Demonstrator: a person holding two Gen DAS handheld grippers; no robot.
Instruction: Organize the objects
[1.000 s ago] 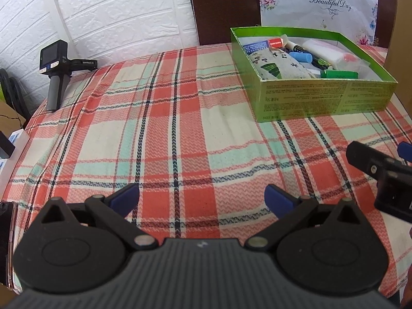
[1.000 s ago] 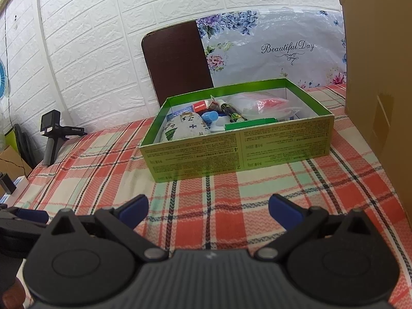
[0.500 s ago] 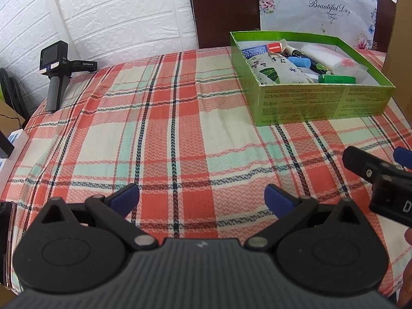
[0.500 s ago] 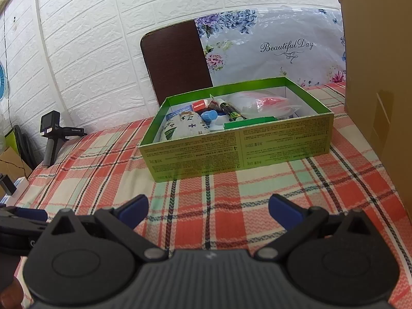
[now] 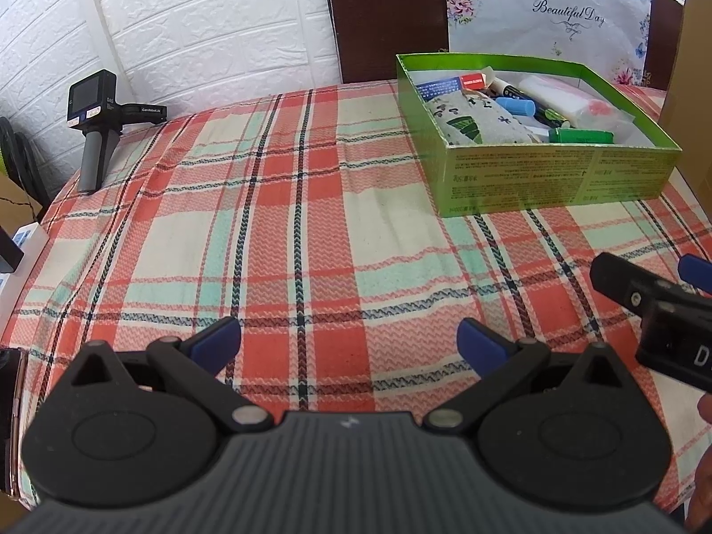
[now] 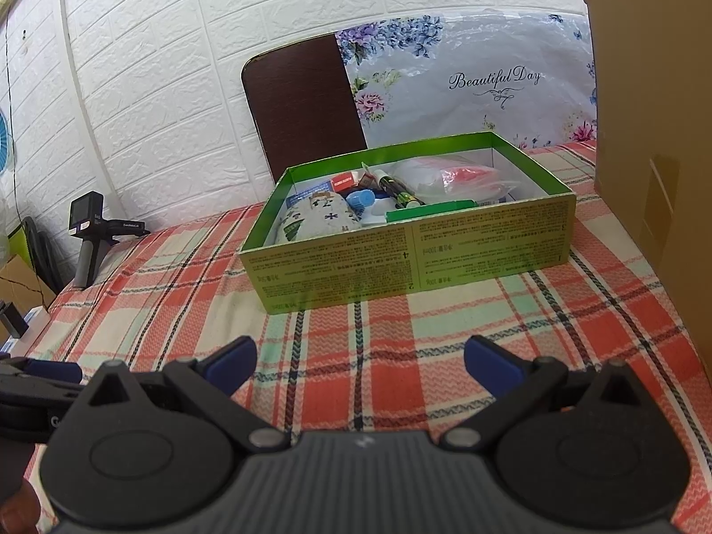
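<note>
Green box (image 6: 407, 262) of sundries sits on my plaid tablecloth (image 5: 276, 240); left gripper (image 5: 349, 340) and right gripper (image 6: 360, 362) hover wide, empty.

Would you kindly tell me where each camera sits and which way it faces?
Left wrist: rides the left tongs, open and empty, low over the plaid cloth; green box ahead to the right; right tongs at the right edge.
Right wrist: rides the right tongs, open and empty, facing the green box squarely; left tongs at the lower left.
Shared: box, cloth, handheld camera, chair.
</note>
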